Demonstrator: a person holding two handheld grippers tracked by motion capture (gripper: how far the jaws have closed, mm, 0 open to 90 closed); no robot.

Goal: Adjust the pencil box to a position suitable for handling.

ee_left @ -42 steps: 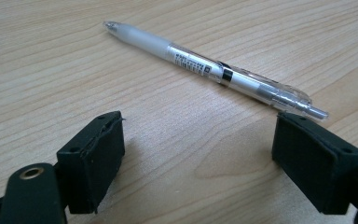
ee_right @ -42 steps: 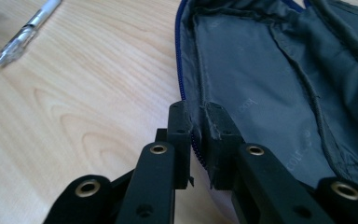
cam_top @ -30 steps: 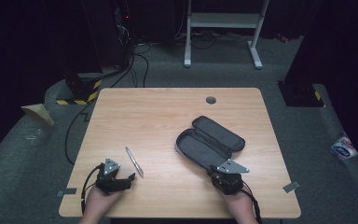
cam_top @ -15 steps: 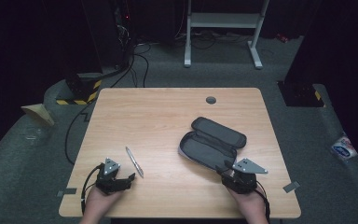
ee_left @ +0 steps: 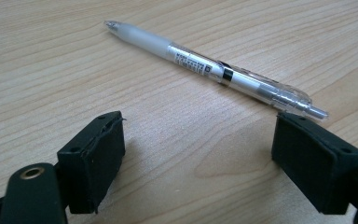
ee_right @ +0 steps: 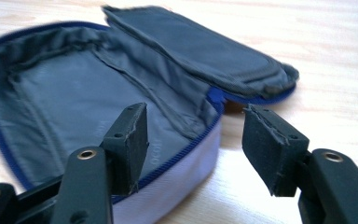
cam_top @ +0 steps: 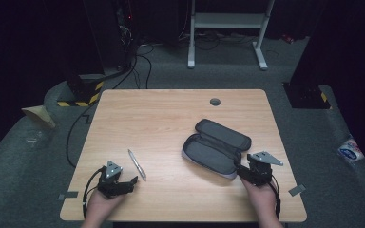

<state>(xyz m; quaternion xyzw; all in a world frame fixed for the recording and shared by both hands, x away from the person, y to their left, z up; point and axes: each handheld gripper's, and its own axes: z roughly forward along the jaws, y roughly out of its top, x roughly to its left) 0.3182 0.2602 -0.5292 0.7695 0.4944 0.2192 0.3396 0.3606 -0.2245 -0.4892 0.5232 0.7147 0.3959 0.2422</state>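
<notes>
On the wooden bench (cam_top: pixel 171 118), the left gripper (cam_top: pixel 134 180) rests wide open, empty, just short of a clear pen (ee_left: pixel 214 70) whose label print is unreadable. Right, the open grey pencil case (cam_top: pixel 216 148) lies; the right gripper (cam_top: pixel 240 167), jaws just opening, straddles its edge without gripping.

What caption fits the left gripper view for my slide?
Open left tool poised over a clear retractable pen lying on the wooden table.

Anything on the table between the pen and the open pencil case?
No. In the high view only bare wood of the table lies between the pen and the open pencil case.
</notes>
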